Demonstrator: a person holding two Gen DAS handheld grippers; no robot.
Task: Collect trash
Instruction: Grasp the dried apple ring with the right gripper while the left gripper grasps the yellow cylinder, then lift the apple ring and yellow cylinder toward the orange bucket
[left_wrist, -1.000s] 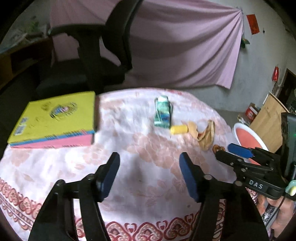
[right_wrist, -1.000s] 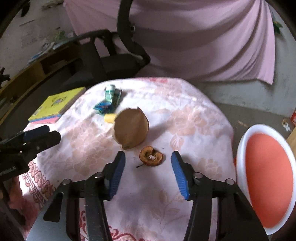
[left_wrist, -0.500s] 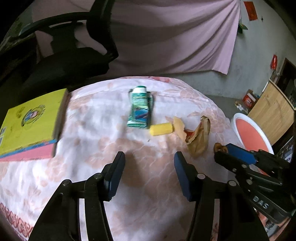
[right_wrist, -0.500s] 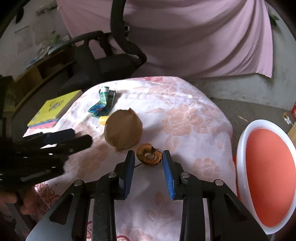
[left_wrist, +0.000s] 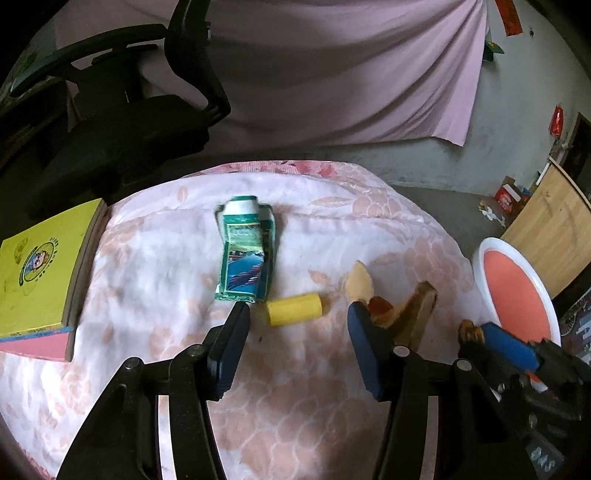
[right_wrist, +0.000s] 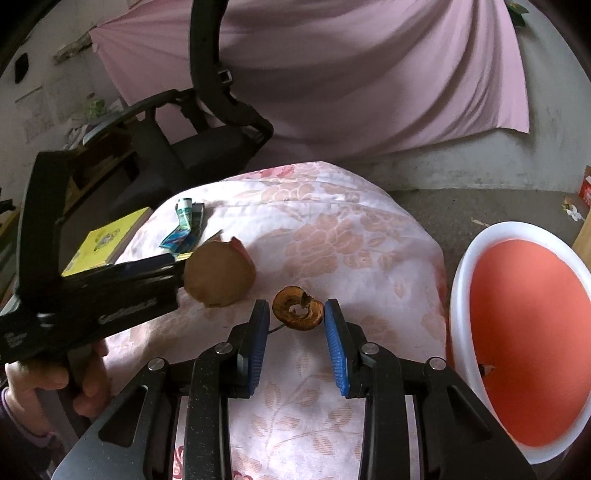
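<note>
One yellow roll (left_wrist: 295, 314) sits between the left gripper (left_wrist: 297, 321)'s open fingers. One brown peel ring (right_wrist: 298, 313) sits at 12 o'clock between the right gripper (right_wrist: 293, 314)'s fingers; whether they squeeze it, I cannot tell.

Worktop (left_wrist: 155, 280), floral cloth: bare in the near middle. Obstacles: yellow book (left_wrist: 37, 266) at left edge; crushed green-and-white carton (left_wrist: 245, 254), yellow cylinder (left_wrist: 295, 309), brown peel (right_wrist: 219, 275) across the centre.

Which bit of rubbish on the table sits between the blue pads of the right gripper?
The brown, dried, ring-shaped fruit peel lies between the right gripper pads. The yellow cylinder and green crumpled wrapper lie further left.
</note>
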